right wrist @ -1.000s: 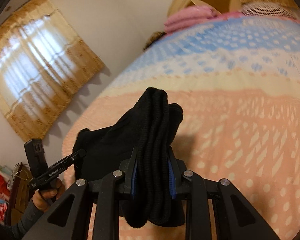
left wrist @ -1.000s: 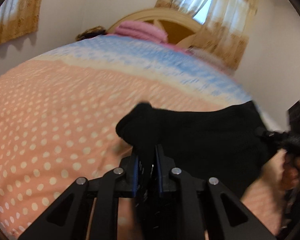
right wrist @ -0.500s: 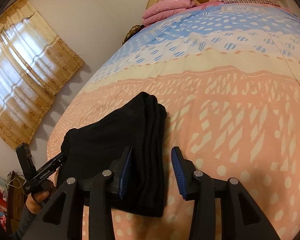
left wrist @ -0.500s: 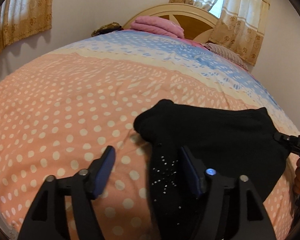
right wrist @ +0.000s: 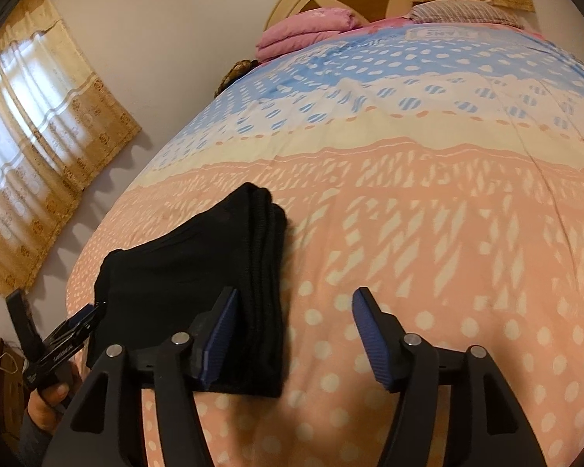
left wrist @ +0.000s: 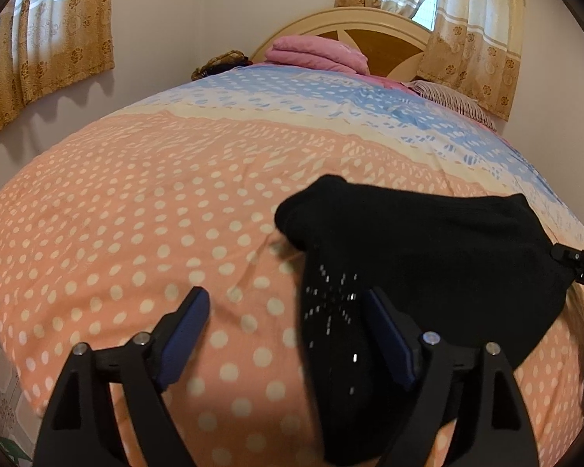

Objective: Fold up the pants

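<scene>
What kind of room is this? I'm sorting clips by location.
A bedroom, most likely: a bed under a dotted quilt, a curved headboard with folded pink bedding and a pillow against it, and curtains on the windows. Black pants lie folded on the quilt.

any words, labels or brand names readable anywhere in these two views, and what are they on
White lettering on the left gripper, seen from the right wrist view: too small and tilted to read.
Printed label on the bedspread near the pillows: upside down and blurred, not readable.
Black pants: sparkly specks only, no text.
Nothing else carries writing.
</scene>
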A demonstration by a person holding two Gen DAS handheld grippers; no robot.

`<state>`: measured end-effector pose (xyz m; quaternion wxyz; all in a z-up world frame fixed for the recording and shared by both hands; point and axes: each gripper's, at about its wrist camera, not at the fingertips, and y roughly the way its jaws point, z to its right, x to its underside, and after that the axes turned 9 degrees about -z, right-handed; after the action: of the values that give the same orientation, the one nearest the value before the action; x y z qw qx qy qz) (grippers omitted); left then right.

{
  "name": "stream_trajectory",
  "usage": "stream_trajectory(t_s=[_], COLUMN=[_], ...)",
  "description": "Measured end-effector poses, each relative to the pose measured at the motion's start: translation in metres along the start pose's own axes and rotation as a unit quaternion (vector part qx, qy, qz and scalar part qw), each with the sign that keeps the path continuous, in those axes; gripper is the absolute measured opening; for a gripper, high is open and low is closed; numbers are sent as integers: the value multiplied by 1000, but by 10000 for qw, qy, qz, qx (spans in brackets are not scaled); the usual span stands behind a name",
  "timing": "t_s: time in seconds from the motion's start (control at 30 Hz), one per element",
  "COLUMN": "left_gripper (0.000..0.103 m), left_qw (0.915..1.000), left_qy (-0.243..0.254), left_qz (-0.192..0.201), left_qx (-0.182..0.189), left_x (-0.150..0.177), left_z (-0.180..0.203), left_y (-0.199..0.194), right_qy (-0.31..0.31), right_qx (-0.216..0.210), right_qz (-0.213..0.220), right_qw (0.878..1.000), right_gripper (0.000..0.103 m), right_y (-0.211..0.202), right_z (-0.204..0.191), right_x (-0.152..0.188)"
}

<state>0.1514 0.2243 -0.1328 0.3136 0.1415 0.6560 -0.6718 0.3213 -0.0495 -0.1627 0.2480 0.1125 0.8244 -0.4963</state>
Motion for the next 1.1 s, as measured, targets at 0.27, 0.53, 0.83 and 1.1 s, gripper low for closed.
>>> stream_trajectory(t_s=[0.27,0.53,0.83,1.1], left_gripper=[86,102,103,103], left_qw=[9992,9880,9776,9751], left_qy=[136,307,197,107], left_qz=[377,1509,2064,2190], left_qx=[-28,81,360,346], left_x=[12,19,28,30], left_z=[8,30,29,27], left_y=[-47,-140,-183,-190], right_qy=[-157,-995,-1234,-1287], right_qx=[970,1250,1203,1081], right_qz=[632,1793,2205,2177], right_qw=[9932,9707,9600,9614], right_gripper=[67,76,77,77], right_y=[-56,-148,-192,-191], right_z=[-25,-95,-133,-139], right_x=[20,76,105,116])
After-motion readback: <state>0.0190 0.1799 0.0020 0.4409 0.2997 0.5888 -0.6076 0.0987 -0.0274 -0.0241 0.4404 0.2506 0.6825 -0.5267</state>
